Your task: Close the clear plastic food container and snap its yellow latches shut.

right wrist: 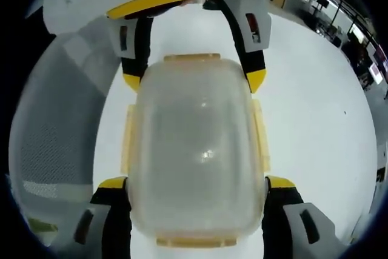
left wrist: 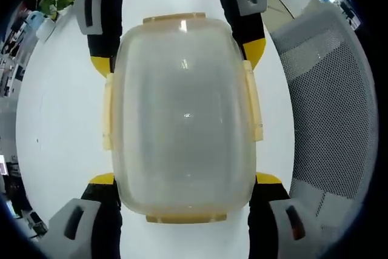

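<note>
- Left gripper [left wrist: 185, 180], rising from the bottom of the left gripper view, is clasping the near end of the container [left wrist: 183, 116] between its yellow-tipped jaws.
- Right gripper [right wrist: 197, 183] is gripping the opposite end in the right gripper view, its jaws pressing both sides of the box.
- The container is sitting centre frame with its lid on, pale yellow latches [left wrist: 253, 104] lying along its edges.
- A white table [left wrist: 60, 107] is lying beneath it; a mesh chair [left wrist: 339, 107] is standing at right.
</note>
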`<action>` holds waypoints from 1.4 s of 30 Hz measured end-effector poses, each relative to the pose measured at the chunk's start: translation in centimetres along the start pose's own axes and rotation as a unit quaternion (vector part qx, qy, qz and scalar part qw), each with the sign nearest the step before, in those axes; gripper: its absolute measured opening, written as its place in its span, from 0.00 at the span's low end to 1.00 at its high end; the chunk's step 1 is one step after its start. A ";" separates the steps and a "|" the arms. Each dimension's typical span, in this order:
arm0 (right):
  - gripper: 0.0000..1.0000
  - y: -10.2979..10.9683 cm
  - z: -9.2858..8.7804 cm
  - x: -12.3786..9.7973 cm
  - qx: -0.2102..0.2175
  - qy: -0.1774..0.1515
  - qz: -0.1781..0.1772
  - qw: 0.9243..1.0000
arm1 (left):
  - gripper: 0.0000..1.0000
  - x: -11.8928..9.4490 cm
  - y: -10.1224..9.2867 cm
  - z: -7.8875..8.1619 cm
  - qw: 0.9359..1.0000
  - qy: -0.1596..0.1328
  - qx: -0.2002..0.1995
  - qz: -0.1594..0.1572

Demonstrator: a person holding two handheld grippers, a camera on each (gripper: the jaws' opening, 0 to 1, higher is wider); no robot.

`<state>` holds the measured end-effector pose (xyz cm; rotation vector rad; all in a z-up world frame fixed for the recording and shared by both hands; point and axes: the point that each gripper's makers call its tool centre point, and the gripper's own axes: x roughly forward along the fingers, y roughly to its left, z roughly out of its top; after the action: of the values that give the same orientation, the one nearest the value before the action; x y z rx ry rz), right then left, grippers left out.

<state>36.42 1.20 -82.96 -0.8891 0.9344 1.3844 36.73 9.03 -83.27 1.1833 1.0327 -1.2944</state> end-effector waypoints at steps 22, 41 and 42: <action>0.91 -0.1 4.4 1.8 0.005 0.001 -0.005 1.000 | 0.88 -0.7 -0.4 -4.7 1.000 0.003 -0.002 -0.001; 0.91 -0.7 6.8 2.8 0.009 0.002 -0.007 1.000 | 0.88 -1.1 0.1 -7.2 1.000 0.001 0.000 -0.003; 0.91 -0.7 7.0 2.9 0.009 0.002 -0.007 1.000 | 0.88 -1.1 0.1 -7.4 1.000 0.002 0.000 -0.003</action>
<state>37.18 8.78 -82.92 -0.8844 0.9414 1.3614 37.42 16.52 -83.20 1.1831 1.0396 -1.2969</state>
